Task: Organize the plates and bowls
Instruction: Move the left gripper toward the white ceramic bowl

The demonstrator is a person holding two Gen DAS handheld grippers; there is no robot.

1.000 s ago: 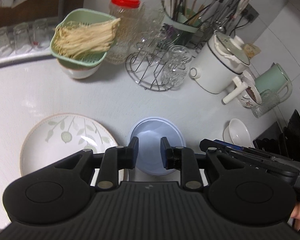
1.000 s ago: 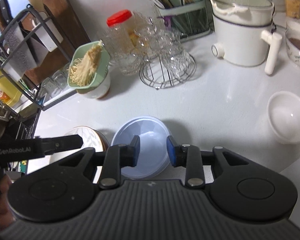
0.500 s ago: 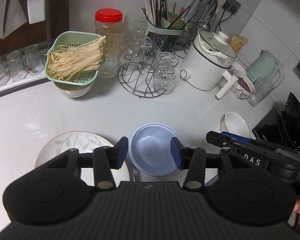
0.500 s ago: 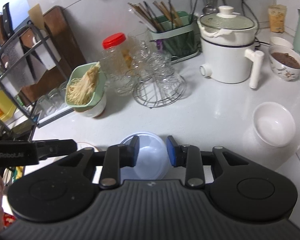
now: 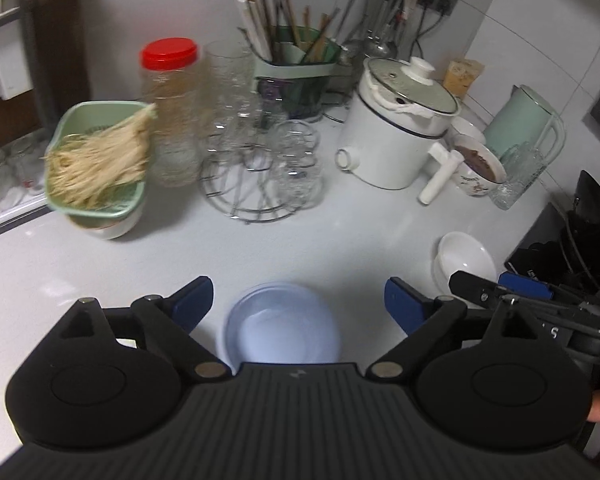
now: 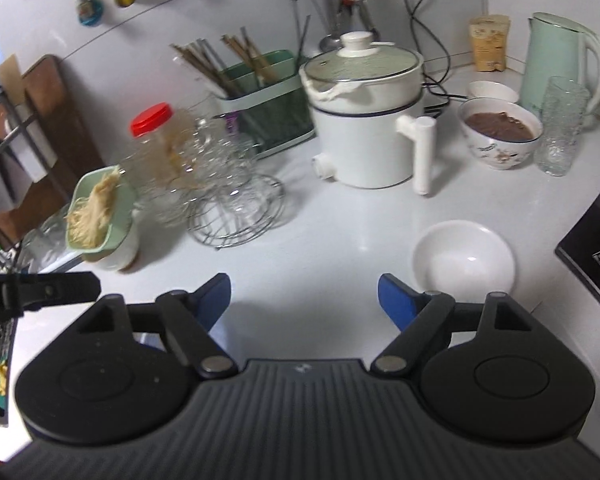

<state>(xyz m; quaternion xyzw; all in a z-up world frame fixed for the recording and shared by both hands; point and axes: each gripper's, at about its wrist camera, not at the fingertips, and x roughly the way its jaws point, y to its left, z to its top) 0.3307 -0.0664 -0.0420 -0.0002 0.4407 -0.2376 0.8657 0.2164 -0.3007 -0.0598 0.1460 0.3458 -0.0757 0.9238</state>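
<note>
A pale blue bowl (image 5: 282, 326) sits on the white counter (image 5: 260, 248), just below and between the spread fingers of my left gripper (image 5: 298, 304), which is open and empty above it. A small white bowl (image 6: 464, 260) (image 5: 466, 258) sits to the right on the counter. My right gripper (image 6: 304, 298) is open and empty, with its right fingertip close to the white bowl's near-left rim. The leaf-patterned plate is hidden behind the left gripper body, with only a sliver (image 5: 126, 343) showing.
At the back stand a green colander of noodles on a white bowl (image 5: 98, 168), a red-lidded jar (image 5: 170, 108), a wire rack of glasses (image 5: 260, 168), a white electric pot (image 6: 366, 116), a bowl of brown food (image 6: 500, 132), a tall glass (image 6: 562, 124) and a green kettle (image 6: 560, 64). A black appliance (image 6: 596, 256) borders the right.
Both grippers have opened wide and pulled back and up from the blue bowl. The right view has swung right toward the white bowl; the blue bowl has left it.
</note>
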